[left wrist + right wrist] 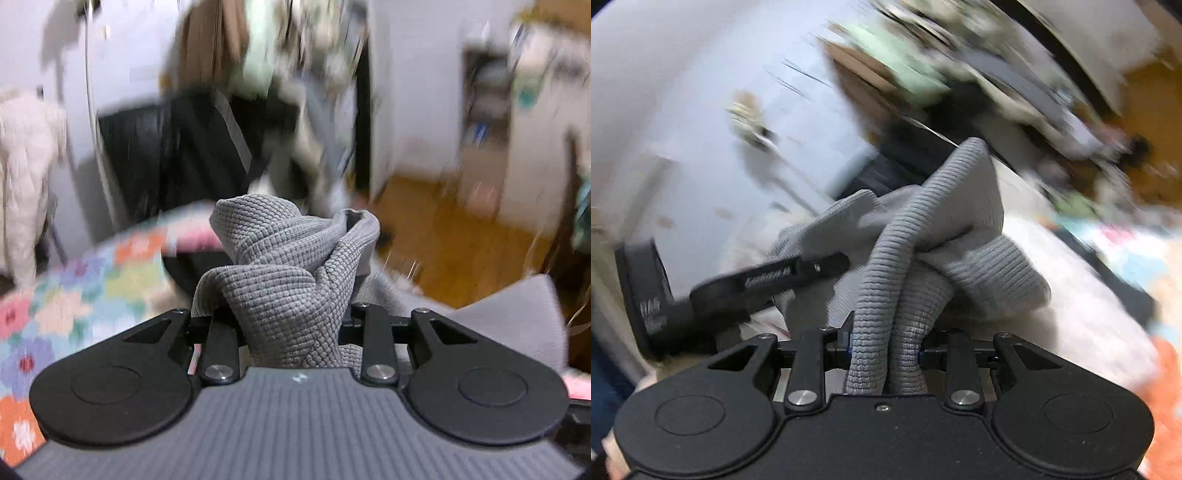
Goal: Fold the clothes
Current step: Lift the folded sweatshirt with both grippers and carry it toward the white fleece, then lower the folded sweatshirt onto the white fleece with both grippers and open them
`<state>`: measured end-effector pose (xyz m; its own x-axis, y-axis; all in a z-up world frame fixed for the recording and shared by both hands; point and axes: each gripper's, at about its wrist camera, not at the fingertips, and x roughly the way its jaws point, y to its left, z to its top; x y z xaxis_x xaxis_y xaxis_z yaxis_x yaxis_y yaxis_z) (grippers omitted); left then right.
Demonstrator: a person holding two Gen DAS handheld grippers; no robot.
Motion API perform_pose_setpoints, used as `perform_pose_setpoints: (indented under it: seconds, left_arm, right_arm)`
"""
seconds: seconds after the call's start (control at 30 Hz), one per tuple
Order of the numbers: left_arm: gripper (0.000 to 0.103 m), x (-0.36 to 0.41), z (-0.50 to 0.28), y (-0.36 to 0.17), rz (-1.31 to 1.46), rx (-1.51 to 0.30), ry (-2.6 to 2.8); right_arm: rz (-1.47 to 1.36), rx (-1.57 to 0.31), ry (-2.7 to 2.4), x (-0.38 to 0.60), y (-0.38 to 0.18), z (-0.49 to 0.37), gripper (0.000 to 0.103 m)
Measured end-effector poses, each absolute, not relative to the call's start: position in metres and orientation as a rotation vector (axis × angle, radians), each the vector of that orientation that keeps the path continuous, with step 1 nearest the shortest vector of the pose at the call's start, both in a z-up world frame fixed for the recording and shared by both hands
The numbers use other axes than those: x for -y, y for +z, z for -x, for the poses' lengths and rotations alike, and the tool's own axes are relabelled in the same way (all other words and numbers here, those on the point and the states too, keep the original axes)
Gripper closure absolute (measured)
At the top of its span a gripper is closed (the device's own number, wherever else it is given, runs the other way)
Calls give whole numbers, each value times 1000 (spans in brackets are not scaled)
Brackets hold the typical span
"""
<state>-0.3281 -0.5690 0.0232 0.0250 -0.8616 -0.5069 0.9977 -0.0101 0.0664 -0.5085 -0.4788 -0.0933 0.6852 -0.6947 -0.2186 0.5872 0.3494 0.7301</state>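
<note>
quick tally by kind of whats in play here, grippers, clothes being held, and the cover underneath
grippers: 2, the left gripper and the right gripper, each shut on the cloth
grey knit garment: 1, as far as the blur lets me tell
flowered cover: 1
total: 4

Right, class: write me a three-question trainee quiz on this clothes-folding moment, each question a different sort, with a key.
1. True or false: the left gripper is open, with nothing between its fingers.
2. Multiple choice: the ribbed edge of the grey garment runs between the fingers of the right gripper as A) a flat single layer, B) bunched ribbed folds, C) a loose thread.
3. Fill in: beneath the left gripper lies a ______-patterned cover.

Key: 1 false, it is shut on the grey garment; 2 B; 3 flower.
</note>
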Motion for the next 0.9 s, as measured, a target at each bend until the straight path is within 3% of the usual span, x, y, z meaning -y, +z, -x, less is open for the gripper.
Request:
perform_pose_setpoints:
  seconds: [0.13, 0.43, 0.53, 0.6, 0.67, 0.77, 0.9]
  left_arm:
    - [72, 594, 308, -26, -478, -503, -1424]
    - [74, 601, 299, -5, -421, -449, -1560]
    - [66, 609, 302, 4, -430, -412, -1608]
    - [57, 624, 294, -12, -495, -523, -1527]
    - [38, 620, 279, -18, -410, -619, -1507]
    - [37, 600, 263, -18, -254, -716, -1464]
    - [37, 565, 261, 2, -169, -630, -1438]
  right_arm:
    - [-1006, 106, -831, 495, -132, 513, 73]
    - [-820, 191, -711, 474, -93, 500, 72]
    - [-847, 125, -741, 480, -103, 493, 73]
    - [-917, 60, -775, 490, -120, 495, 73]
    - [-949, 29, -780, 494, -128, 503, 75]
    - [-971, -22, -800, 493, -116, 515, 63]
    - [-822, -58, -864, 468, -76, 533, 61]
